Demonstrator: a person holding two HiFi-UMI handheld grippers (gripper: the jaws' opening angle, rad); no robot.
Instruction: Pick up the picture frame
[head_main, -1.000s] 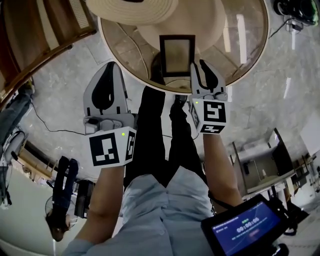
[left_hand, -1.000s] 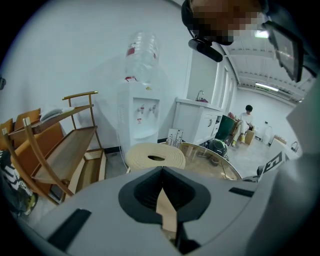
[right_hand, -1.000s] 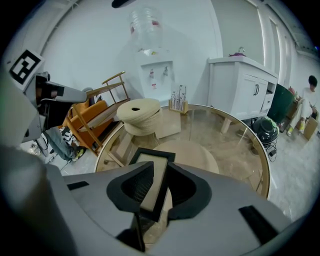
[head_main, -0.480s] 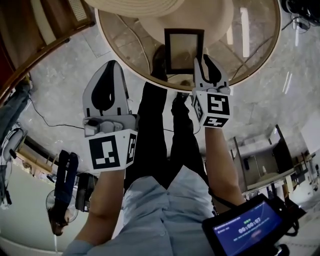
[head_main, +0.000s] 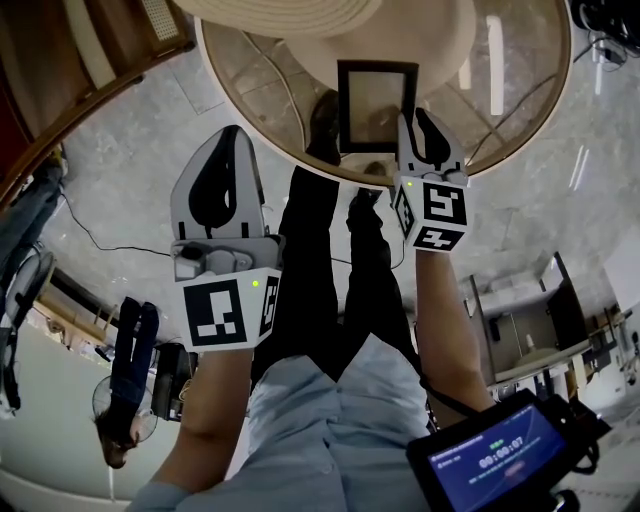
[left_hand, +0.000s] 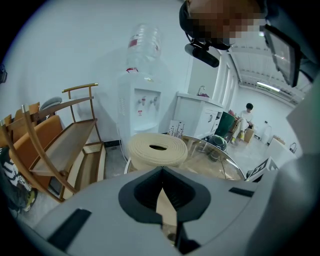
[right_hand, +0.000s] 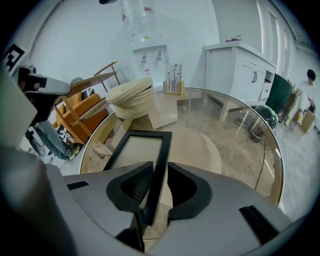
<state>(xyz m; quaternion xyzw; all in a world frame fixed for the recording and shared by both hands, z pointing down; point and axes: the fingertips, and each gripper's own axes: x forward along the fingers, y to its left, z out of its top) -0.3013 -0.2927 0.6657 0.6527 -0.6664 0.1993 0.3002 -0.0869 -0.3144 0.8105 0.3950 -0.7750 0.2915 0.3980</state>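
Observation:
The picture frame (head_main: 375, 105) is dark-rimmed with a pale centre and sits over the near part of the round glass table (head_main: 520, 110). My right gripper (head_main: 421, 128) is shut on the frame's right rail. In the right gripper view the rail (right_hand: 159, 160) runs between the two jaws of the right gripper (right_hand: 159, 175), and the frame tilts up off the glass. My left gripper (head_main: 222, 180) hangs over the floor left of the table. It is shut with nothing in it, and its tips meet in the left gripper (left_hand: 162, 175) view.
A wide straw hat (head_main: 300, 15) lies on the table's far side, just beyond the frame. A wooden bench (head_main: 90, 60) stands at the left, a water dispenser (left_hand: 140, 100) behind the table, and a white cabinet (right_hand: 240, 65) to the right. A handheld screen (head_main: 495, 455) is at the bottom right.
The right gripper and the frame have shifted a little to the right and farther from me. The left gripper has barely moved.

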